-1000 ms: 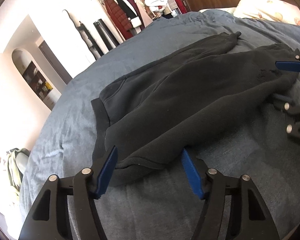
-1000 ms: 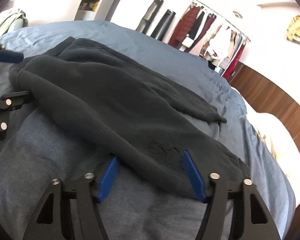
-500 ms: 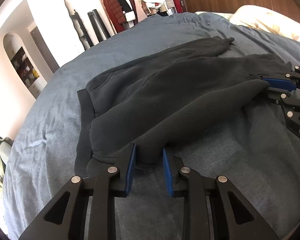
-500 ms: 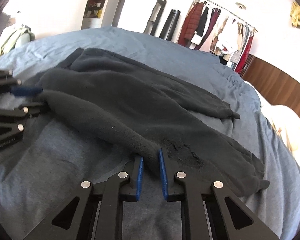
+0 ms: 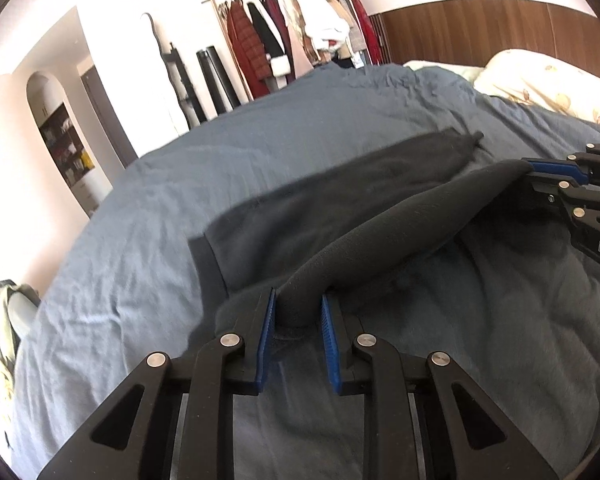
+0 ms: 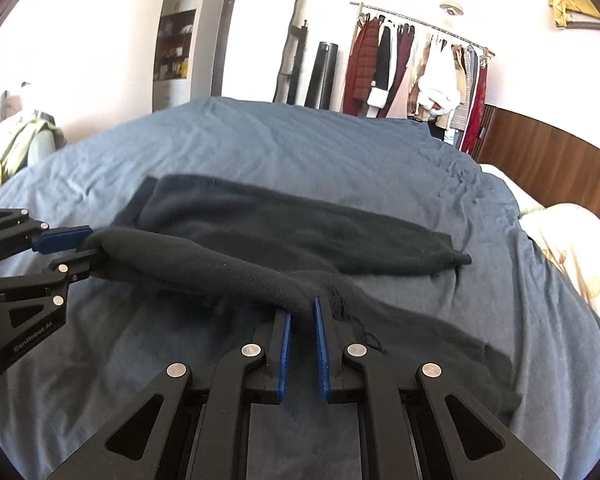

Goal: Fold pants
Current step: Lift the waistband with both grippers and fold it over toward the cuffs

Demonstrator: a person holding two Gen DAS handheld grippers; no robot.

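Black fleece pants (image 5: 340, 208) lie on a blue bedspread (image 5: 140, 240). One leg lies flat farther from me (image 6: 300, 232). The nearer leg is lifted off the bed and stretched like a roll between my two grippers (image 6: 204, 268). My left gripper (image 5: 299, 308) is shut on the waist end of that leg. My right gripper (image 6: 301, 312) is shut on it near the cuff end; the loose cuff (image 6: 440, 340) trails on the bed to the right. Each gripper shows in the other's view, the right gripper (image 5: 540, 172) and the left gripper (image 6: 72, 248).
A cream patterned pillow (image 5: 540, 84) and a wooden headboard (image 5: 480, 28) stand on the right. A clothes rack (image 6: 416, 68) with hanging garments stands against the far wall. A chair with a green jacket (image 5: 4, 320) sits beyond the bed's left edge.
Both grippers shut on the near pant leg's edge and have lifted it off the bed; the leg now hangs taut between them, with the far leg uncovered.
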